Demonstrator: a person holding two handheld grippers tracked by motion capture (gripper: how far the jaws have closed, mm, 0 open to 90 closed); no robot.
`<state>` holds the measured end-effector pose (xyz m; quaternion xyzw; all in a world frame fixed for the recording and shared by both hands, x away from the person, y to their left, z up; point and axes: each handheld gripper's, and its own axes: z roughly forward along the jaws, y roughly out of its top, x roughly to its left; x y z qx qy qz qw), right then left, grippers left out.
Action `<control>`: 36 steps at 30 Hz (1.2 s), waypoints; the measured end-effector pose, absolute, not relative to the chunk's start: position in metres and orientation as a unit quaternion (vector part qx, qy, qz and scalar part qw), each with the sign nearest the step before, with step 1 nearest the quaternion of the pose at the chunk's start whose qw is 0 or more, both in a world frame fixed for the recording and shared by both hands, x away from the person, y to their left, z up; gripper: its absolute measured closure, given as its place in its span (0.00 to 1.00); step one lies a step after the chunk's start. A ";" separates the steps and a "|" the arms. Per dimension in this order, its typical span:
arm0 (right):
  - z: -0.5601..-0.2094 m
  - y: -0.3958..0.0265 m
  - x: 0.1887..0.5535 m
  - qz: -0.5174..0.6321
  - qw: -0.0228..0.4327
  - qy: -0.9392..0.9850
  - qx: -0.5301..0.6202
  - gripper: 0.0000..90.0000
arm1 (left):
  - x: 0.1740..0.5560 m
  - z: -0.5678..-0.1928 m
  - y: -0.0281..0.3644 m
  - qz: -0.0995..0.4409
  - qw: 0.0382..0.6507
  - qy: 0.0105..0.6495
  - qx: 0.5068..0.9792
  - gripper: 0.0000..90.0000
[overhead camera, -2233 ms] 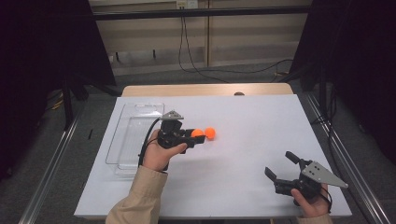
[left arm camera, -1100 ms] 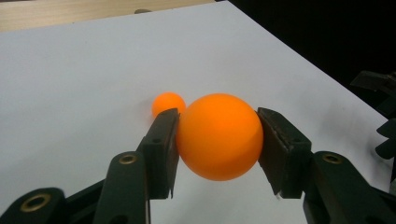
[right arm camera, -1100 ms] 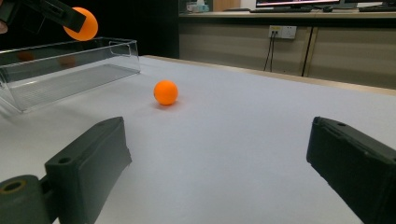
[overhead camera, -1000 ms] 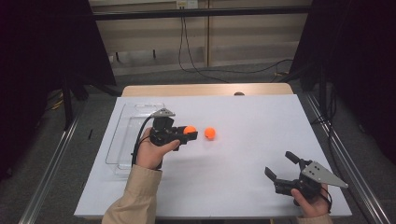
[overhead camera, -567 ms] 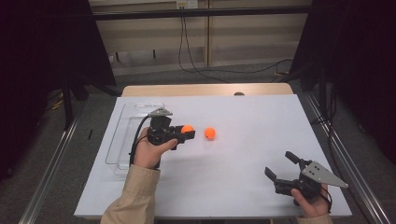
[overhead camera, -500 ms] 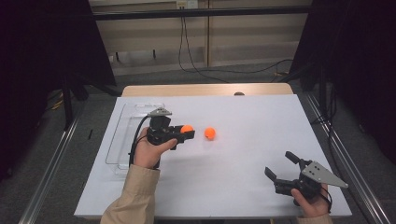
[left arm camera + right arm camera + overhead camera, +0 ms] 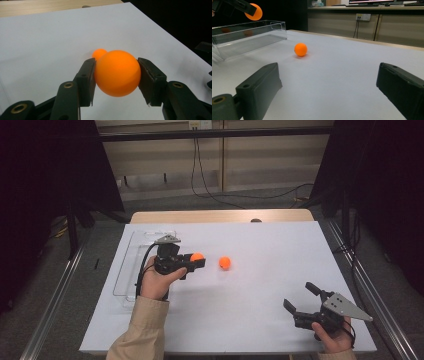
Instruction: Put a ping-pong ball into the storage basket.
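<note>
Left gripper (image 7: 192,261) clenched on one ball (image 7: 117,72), lifted near empty tray (image 7: 131,270); second ball (image 7: 225,263) left on table (image 7: 260,295); right gripper (image 7: 305,301) released, idle

No readable text, label, brand, number or sign anywhere.

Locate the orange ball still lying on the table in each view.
High view: loose ball at centre, right of the left gripper.
Left gripper view: peeking out behind the held ball.
Right gripper view: left of centre.
Shared landmark: the held ball.
</note>
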<state>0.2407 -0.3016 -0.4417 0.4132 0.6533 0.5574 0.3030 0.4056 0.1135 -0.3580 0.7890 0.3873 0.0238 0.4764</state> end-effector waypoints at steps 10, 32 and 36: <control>-0.442 -0.302 0.241 0.556 0.304 0.654 0.413 0.05 | 0.407 -0.358 0.118 0.026 0.475 0.393 0.787 0.56; -0.442 -0.301 0.241 0.556 0.303 0.655 0.413 0.05 | 0.410 -0.358 0.129 0.036 0.467 0.408 0.784 0.56; -0.442 -0.302 0.241 0.556 0.303 0.655 0.413 0.05 | 0.410 -0.358 0.131 0.038 0.465 0.410 0.784 0.56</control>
